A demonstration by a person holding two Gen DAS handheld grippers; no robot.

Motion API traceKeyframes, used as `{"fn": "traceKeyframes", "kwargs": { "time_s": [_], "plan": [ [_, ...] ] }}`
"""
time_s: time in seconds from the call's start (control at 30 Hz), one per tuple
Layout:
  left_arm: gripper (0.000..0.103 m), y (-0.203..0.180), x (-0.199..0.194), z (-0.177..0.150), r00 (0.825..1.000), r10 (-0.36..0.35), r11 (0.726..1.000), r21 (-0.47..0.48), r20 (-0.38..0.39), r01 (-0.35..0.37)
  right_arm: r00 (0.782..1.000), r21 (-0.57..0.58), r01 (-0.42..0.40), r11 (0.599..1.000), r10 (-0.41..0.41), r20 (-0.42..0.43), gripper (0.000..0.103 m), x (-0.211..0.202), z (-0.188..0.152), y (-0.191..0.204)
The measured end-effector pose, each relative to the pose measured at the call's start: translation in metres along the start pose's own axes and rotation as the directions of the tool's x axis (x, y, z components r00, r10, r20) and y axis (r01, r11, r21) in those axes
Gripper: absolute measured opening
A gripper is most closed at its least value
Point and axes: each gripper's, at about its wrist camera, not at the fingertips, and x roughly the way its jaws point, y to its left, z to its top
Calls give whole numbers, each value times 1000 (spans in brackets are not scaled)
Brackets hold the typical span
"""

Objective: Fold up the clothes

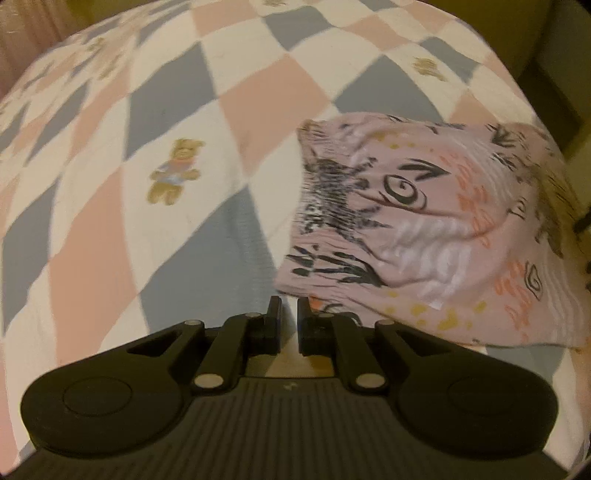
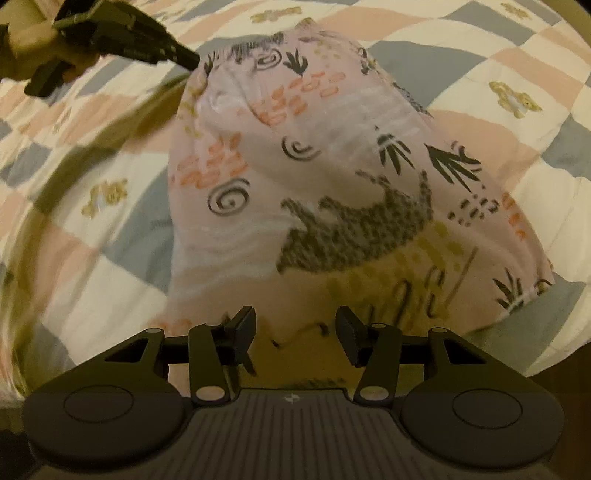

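A pink garment (image 1: 424, 221) printed with black leaves, spirals and orange dashes lies rumpled on a checked bedspread (image 1: 147, 110). My left gripper (image 1: 290, 308) is at its near-left corner, fingers drawn together to a narrow slit, and I see no cloth in that slit. In the right wrist view, the left gripper (image 2: 184, 59) touches the far-left corner of the garment (image 2: 314, 166). My right gripper (image 2: 295, 321) stands open over the garment's near edge, with cloth beneath its spread fingers.
The bedspread (image 2: 517, 147) has pink, blue and white squares with small teddy bears. A hand (image 2: 26, 33) holds the left gripper. The bed's edge falls to dark floor at the lower right (image 2: 561, 373) and past the far right (image 1: 554, 55).
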Motion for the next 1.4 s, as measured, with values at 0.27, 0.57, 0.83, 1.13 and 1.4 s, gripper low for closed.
{"fn": "traceKeyframes", "kwargs": {
  "time_s": [0.27, 0.57, 0.83, 1.13, 1.4],
  "plan": [
    [7, -44, -43, -14, 998, 35, 999, -6, 48, -35, 999, -54, 32, 998, -31, 21, 51, -21, -18, -8],
    [26, -113, -72, -58, 990, 17, 1000, 15, 142, -19, 991, -162, 101, 982, -85, 99, 51, -45, -53, 42],
    [57, -170, -72, -96, 980, 42, 998, -54, 192, -33, 991, -390, 91, 916, -45, 124, 51, -36, -78, 80],
    [64, -232, -35, -118, 942, 183, 971, -202, 281, -128, 953, -658, 26, 752, 180, 244, 51, 10, -110, 57],
    [66, -265, -28, -129, 891, 292, 955, -150, 347, -255, 870, -714, 164, 681, 241, 430, 51, 16, -139, 44]
  ]
}}
